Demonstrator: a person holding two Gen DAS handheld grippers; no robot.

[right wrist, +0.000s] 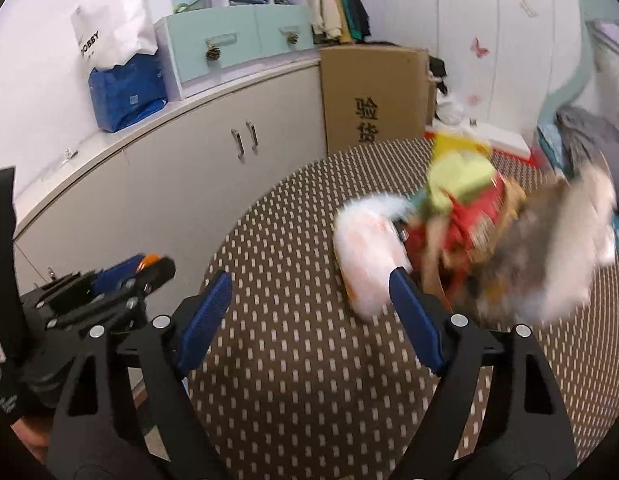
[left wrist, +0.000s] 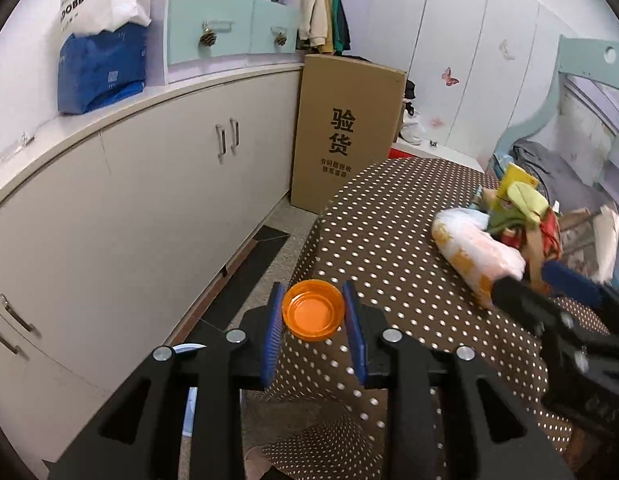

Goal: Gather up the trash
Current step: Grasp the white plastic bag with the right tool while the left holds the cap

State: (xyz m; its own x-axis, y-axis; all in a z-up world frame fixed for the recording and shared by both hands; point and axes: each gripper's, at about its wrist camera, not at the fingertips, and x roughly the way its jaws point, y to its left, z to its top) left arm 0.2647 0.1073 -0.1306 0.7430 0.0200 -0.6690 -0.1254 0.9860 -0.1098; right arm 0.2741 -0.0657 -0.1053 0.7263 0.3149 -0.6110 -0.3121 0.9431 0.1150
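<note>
Left tongs (left wrist: 313,316), low centre of the left wrist view, clamp an orange cap (left wrist: 313,314) between both blue pads, carried clear above the dotted desk (left wrist: 381,216) edge, likely so it can travel to the heap. Right tongs (right wrist: 309,304) stand wide with nothing between them, angled at the white-and-orange wrapper (right wrist: 369,256) just ahead, right of centre. Beyond it, further right, the trash pile (right wrist: 469,208) of red, green and yellow packaging sits bunched together, blurred. Far behind, a cardboard box (left wrist: 345,132) leans against the cabinets.
</note>
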